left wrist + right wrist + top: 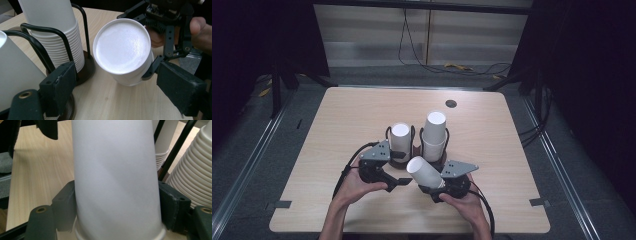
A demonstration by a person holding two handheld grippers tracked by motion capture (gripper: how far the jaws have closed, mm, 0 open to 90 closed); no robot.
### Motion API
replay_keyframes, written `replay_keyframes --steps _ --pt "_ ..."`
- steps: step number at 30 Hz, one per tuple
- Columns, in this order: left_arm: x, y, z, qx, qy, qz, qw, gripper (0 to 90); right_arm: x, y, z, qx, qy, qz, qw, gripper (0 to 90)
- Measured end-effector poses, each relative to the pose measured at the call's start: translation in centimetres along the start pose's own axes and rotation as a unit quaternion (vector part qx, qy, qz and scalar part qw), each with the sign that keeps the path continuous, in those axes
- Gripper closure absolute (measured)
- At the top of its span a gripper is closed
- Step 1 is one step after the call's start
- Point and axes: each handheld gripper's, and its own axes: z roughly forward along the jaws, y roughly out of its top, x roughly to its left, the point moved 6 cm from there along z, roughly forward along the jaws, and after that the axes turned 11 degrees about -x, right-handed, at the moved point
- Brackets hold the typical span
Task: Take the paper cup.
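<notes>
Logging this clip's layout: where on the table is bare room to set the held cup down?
Bare wood lies along the light wooden table's left, right and far edges. It is crowded mid-table, where two black wire holders of stacked white paper cups border the right gripper clamping a white paper cup.

Two wire cup holders stand mid-bench, the left stack of paper cups (pixel 400 140) and the taller right stack (pixel 434 136) just beside each other, with only a narrow gap between. Near them, the tilted paper cup (pixel 425 172) blocks the middle. The bench (pixel 347 115) lies open left, right and far.
</notes>
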Motion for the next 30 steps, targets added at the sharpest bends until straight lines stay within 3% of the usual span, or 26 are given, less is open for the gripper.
replay_keyframes --steps 4,18,21,30 --pt "0.1 -0.1 0.0 0.005 -0.005 -0.005 1.0 15.7 -0.1 0.2 0.0 0.02 0.002 -0.011 0.9997 26.7" --pt "0.4 -0.3 -0.1 0.032 -0.01 0.01 0.9994 16.6 -0.2 0.6 0.2 0.077 0.02 -0.035 0.9962 26.7" --pt "0.5 -0.4 0.1 0.033 -0.009 0.008 0.9994 16.6 -0.3 0.7 0.3 0.097 0.021 -0.048 0.9939 26.8" --pt "0.6 -0.5 0.4 0.04 -0.011 0.007 0.9991 16.6 -0.7 1.4 0.3 0.122 0.023 -0.065 0.9902 27.1"
